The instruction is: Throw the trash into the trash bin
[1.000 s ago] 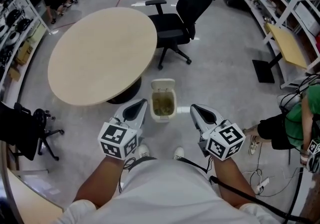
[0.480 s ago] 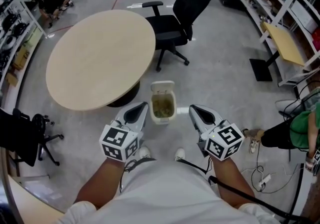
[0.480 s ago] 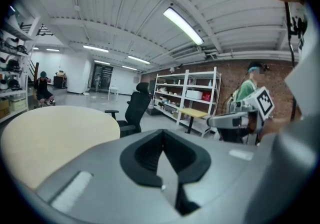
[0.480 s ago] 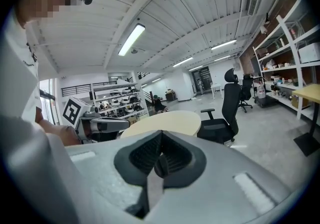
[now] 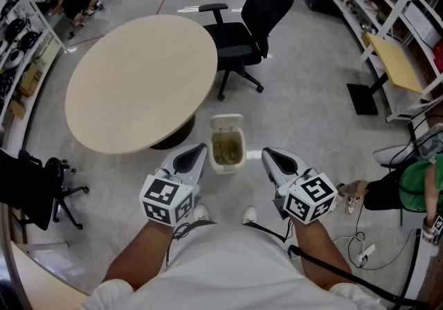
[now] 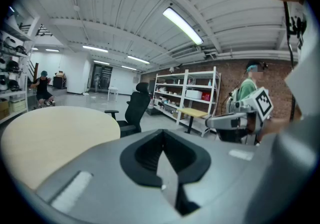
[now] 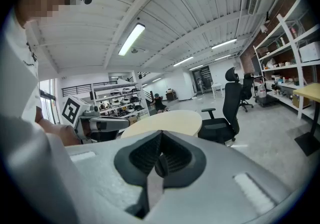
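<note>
A small white trash bin point(image 5: 226, 142) stands on the grey floor just ahead of my feet, its lid tipped back. Inside it lies something greenish-brown. My left gripper point(image 5: 199, 149) hovers just left of the bin and my right gripper point(image 5: 265, 153) just right of it, both pointing forward at about the same height. Both are shut with nothing between the jaws. In the left gripper view the jaws point(image 6: 162, 138) meet in a closed seam. The right gripper point(image 7: 159, 140) looks the same in its own view. I see no loose trash.
A round beige table point(image 5: 138, 80) stands ahead to the left, with a black office chair point(image 5: 242, 25) beyond the bin. Shelving and a yellow-topped stand point(image 5: 396, 61) line the right side. A person in green point(image 5: 415, 184) crouches at the right, with cables point(image 5: 360, 250) on the floor nearby.
Both grippers have held still beside the bin. The person in green at the right edge has shifted a little.
</note>
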`<state>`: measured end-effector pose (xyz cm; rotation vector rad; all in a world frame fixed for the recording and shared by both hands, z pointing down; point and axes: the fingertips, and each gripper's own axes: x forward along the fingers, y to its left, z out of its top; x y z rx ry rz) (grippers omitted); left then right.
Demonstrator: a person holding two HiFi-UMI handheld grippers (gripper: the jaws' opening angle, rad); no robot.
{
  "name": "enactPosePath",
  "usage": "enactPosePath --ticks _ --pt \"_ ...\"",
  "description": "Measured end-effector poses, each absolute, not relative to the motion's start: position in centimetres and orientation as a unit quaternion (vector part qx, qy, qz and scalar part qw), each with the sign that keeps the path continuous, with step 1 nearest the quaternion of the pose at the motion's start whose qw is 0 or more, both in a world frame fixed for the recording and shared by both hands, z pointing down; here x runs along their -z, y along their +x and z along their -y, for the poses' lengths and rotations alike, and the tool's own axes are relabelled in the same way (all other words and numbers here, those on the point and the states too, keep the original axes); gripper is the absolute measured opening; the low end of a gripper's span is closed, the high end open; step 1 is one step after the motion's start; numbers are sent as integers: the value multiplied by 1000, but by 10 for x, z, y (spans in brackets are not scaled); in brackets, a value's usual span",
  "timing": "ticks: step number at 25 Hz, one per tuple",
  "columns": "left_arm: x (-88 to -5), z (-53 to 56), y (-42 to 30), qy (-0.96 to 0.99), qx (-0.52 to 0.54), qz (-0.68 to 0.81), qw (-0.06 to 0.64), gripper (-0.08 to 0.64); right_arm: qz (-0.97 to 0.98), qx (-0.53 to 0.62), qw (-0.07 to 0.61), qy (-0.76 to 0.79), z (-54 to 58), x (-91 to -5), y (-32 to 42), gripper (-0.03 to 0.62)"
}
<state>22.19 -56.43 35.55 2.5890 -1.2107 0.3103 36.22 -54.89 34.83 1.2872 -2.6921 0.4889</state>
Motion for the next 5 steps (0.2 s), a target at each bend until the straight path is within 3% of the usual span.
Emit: enactPosePath --ticks 5 --pt "-358 564 221 893 -110 416 133 8 890 -159 60 423 550 -349 360 0"
